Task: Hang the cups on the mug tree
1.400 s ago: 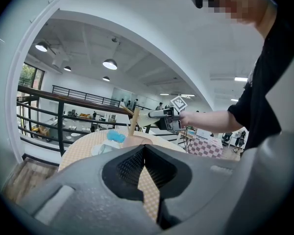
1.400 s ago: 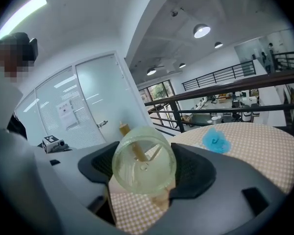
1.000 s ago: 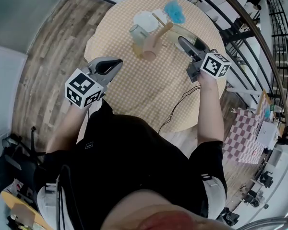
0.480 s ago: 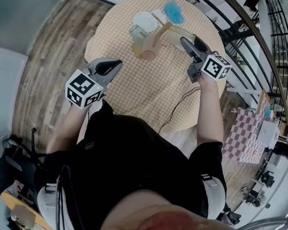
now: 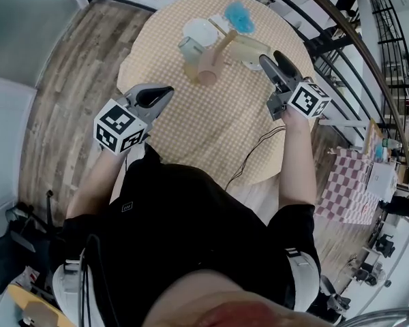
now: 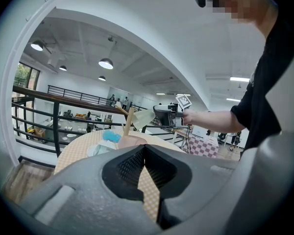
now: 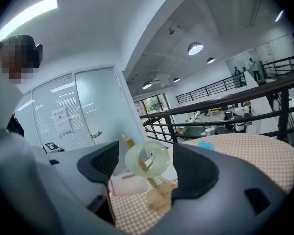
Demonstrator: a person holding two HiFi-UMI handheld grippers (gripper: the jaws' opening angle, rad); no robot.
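My right tool [image 7: 147, 166] is clamped on the green cup [image 7: 147, 160], with a pad on each side and the cup's round end facing the camera. I hold it in the air, level with the top of the mug tree [image 5: 218, 50] and just to its right in the head view. From the left gripper view the cup sits right beside the tree's upper peg; I cannot tell whether they touch. Through the cup's pale wall I see the tree's stem, with its wooden base on the table [image 5: 191, 128] below.

My left tool [image 6: 145, 148] has its jaws together with nothing between them. It hangs over the near left edge of the table, well apart from the tree.

The tree stands toward the far side of the round, checked table. A clear cup [image 5: 189, 46] sits on the table just left of the tree. Behind it lies a white dish [image 5: 201, 27], and a blue fluffy thing [image 5: 240, 16] lies near the far edge.
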